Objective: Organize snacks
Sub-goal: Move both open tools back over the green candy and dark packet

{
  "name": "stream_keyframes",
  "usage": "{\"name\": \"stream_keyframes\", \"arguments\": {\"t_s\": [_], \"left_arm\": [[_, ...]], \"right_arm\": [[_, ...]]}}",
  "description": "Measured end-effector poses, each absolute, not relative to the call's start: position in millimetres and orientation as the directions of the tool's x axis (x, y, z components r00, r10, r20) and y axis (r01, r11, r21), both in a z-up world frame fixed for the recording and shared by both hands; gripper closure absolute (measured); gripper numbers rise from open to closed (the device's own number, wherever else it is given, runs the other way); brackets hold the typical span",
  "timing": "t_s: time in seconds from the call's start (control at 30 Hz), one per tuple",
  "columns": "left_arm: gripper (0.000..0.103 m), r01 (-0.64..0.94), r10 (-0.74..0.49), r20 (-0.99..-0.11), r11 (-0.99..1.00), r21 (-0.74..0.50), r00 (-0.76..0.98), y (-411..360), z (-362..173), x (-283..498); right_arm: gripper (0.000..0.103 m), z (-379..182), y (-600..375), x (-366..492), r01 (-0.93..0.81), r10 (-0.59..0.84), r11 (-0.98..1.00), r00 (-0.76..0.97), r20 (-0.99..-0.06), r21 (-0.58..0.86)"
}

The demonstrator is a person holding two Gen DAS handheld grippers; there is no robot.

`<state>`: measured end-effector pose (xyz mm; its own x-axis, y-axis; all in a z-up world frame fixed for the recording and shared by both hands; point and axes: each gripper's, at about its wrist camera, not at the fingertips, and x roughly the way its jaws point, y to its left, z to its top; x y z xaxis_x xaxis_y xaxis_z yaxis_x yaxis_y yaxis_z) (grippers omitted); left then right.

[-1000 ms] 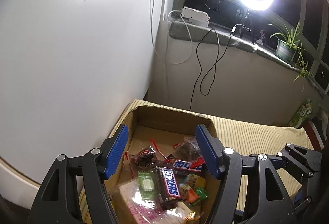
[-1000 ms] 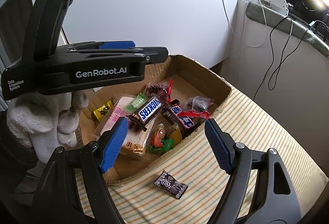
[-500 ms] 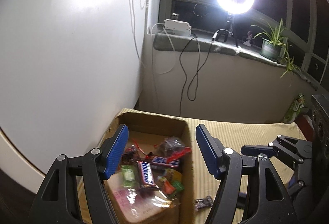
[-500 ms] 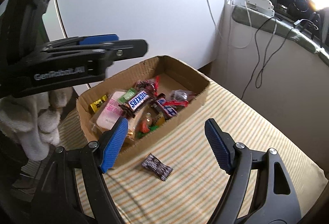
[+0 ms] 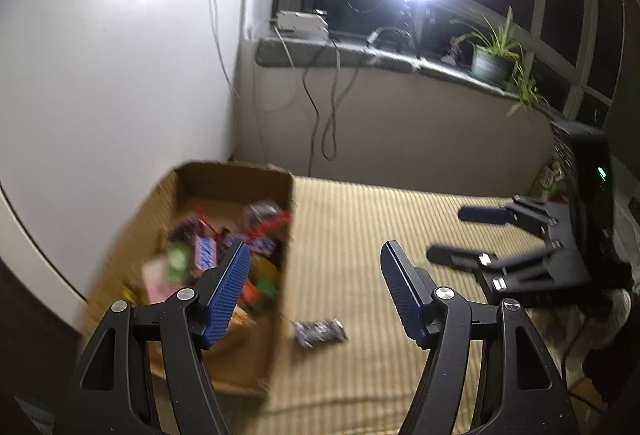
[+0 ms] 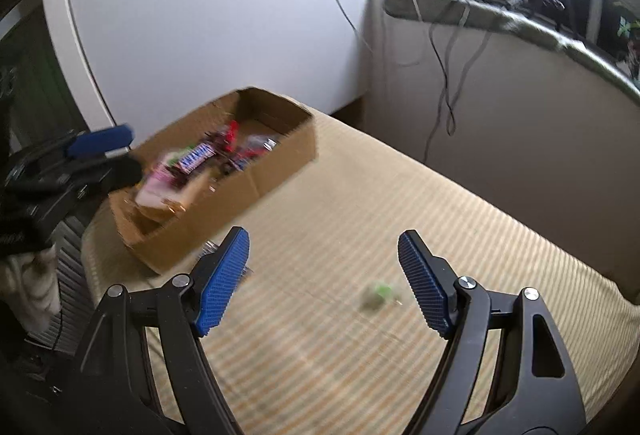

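On the striped yellow cloth that covers the table, an open cardboard box sits near the left edge, close to the white wall panel, and it is filled with a blurred heap of snacks: a brown bar with blue lettering, red-trimmed wrappers, a pink packet and green pieces. Just outside the box's long side lies a small dark wrapped candy, flat on the cloth, and well to the right of it a small green candy lies alone, too blurred to read. The left gripper hangs tilted downward above the box's near corner, its blue pads wide apart and holding nothing; the dark candy shows between them, lower down. The right gripper also points down at the cloth, fingers spread and empty, the green candy lying just inside its right pad. A white-gloved hand shows at the left of the right wrist view. Right of the box the cloth is bare up to the wall under the windowsill.
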<state>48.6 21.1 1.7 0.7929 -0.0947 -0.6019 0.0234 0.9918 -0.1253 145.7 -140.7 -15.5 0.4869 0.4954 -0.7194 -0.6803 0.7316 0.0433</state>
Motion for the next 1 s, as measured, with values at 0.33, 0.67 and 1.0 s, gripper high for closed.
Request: {"name": "stream_keyframes", "arguments": {"t_s": [0.33, 0.67, 1.0], "left_arm": [[0.035, 0.008, -0.145, -0.711, 0.981, -0.192, 0.688, -15.1, -52.5, 38.8], [0.035, -0.081, -0.109, -0.765, 0.975, -0.206, 0.635, -16.6, -85.1, 55.6], [0.035, -0.114, -0.091, -0.791, 0.973, -0.199, 0.605, -21.3, -100.3, 77.8]], "right_arm": [[0.023, -50.3, -180.1, 165.2, -0.663, 0.465, 0.746, 0.441, -0.768, 0.071], [0.023, -81.8, -179.3, 172.6, -0.690, 0.436, 0.722, 0.403, -0.805, 0.045], [0.023, -89.8, -183.8, 182.6, -0.685, 0.449, 0.725, 0.392, -0.803, 0.071]]}}
